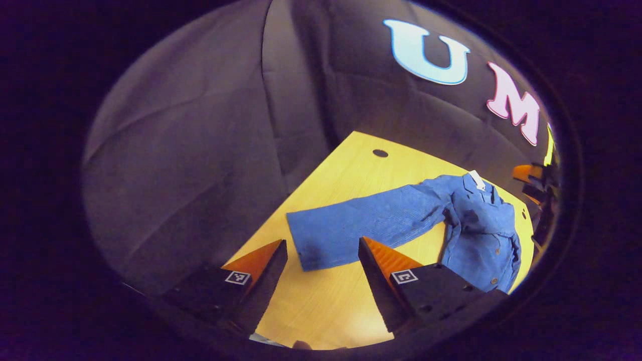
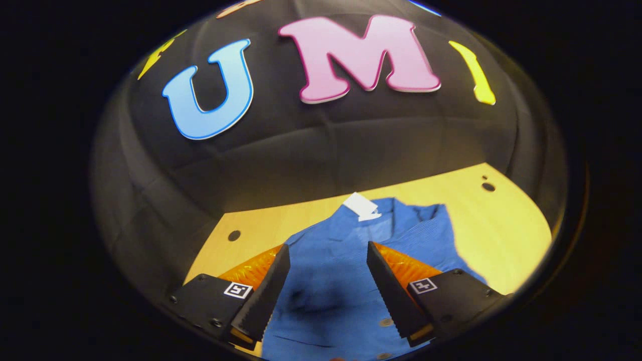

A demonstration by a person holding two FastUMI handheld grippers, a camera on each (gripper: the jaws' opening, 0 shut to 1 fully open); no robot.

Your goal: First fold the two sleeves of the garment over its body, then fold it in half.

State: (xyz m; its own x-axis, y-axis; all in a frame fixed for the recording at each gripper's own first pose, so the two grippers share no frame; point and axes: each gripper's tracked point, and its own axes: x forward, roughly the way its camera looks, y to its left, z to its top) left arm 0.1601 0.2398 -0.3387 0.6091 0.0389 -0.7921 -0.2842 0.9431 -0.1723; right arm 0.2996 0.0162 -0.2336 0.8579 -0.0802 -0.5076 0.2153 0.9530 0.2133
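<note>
The left claw (image 1: 323, 250) hangs above the desk (image 1: 321, 306) with its fingers spread apart and nothing between them. Just ahead of its tips lies the cuff end of the garment's outstretched sleeve (image 1: 361, 225), flat on the wood and running away toward the blue garment (image 1: 481, 235), whose rumpled body sits farther off to that claw's right. The right claw (image 2: 328, 260) is likewise spread and empty, poised over the garment body (image 2: 331, 296), which lies directly under and ahead of it, collar and white tag (image 2: 361, 206) beyond the tips.

Likely risks: the left claw could close on the desk short of the cuff, or pinch just one layer, so the sleeve drags rather than folds. Because the body already looks bunched on one side, pulling the sleeve across may shift the whole garment unless the right claw pins it.
</note>
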